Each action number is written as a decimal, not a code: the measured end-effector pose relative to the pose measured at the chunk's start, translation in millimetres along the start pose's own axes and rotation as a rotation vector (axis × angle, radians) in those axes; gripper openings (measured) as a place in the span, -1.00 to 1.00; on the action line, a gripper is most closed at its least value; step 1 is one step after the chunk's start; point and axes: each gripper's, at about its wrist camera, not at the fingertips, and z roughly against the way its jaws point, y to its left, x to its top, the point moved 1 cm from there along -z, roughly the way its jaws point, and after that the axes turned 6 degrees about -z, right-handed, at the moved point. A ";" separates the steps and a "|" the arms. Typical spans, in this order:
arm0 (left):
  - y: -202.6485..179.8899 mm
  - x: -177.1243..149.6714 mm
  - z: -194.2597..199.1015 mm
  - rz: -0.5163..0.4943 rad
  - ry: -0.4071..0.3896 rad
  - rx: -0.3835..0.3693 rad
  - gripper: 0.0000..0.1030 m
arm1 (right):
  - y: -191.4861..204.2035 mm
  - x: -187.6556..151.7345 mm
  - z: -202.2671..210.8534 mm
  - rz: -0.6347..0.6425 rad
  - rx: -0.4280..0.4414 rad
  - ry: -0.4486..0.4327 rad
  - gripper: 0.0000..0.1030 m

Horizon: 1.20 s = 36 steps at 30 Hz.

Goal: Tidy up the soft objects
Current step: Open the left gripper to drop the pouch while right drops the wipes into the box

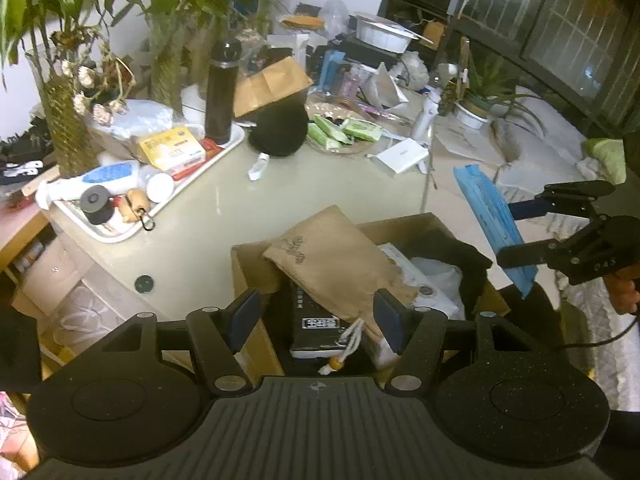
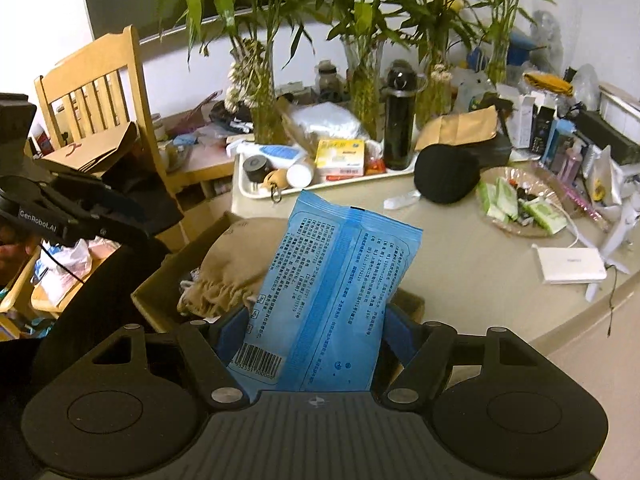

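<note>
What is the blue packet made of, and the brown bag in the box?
The blue packet looks like thin plastic film: glossy, crinkly, printed, with a barcode. The brown bag seems to be coarse woven cloth, maybe burlap: matte, with a gathered drawstring end. The box looks like plain cardboard.

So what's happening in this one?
A person is sorting soft items into a cardboard box on a cluttered table. The right gripper grips a blue wipes pack over the box. The left gripper hovers open above a tan drawstring pouch lying in it.
</note>
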 end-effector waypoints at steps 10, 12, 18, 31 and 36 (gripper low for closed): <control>-5.0 0.1 4.9 -0.017 -0.026 0.015 0.19 | 12.9 11.3 -7.0 0.020 0.006 0.031 0.49; -5.1 -0.7 5.4 -0.019 -0.032 0.023 0.19 | 14.2 9.8 -18.1 0.030 -0.006 0.075 0.61; -4.3 -0.2 6.0 -0.027 -0.029 0.039 0.19 | 17.4 -0.8 -35.0 0.057 -0.053 0.098 0.92; -2.1 -0.4 3.1 -0.015 -0.061 0.042 0.19 | -0.9 -3.6 -24.2 -0.060 -0.070 0.025 1.00; -4.9 3.1 -2.0 -0.016 -0.074 0.030 0.19 | -3.4 -2.3 -21.4 -0.065 -0.108 -0.003 1.00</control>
